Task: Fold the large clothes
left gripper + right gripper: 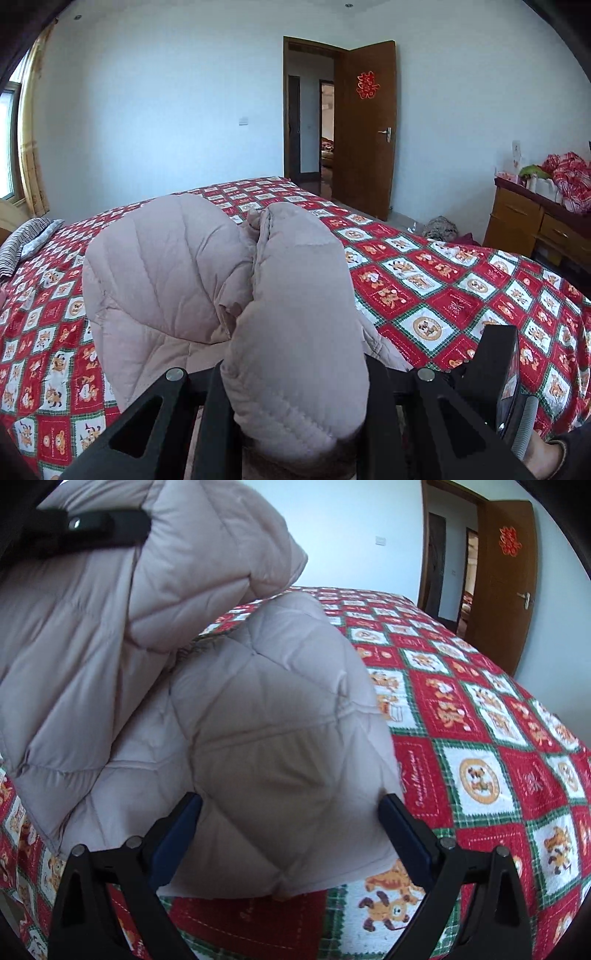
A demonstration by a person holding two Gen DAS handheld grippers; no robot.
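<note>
A: Which gripper has the pale pink quilted coat (166, 273)?

B: Lower centre of both views: the left gripper (299, 402) pinches a padded fold, raising it off the patterned bedspread (461, 295); the right gripper (291, 834) stands spread around the lower hem, apparently not clamped.

A: And its axis?

B: It runs away from both sets of fingers, toward the far door (365, 129) at upper right.

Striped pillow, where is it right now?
Left wrist view only: the striped pillow lies at the far left edge on the red quilt, left of the pink jacket and below the window.
</note>
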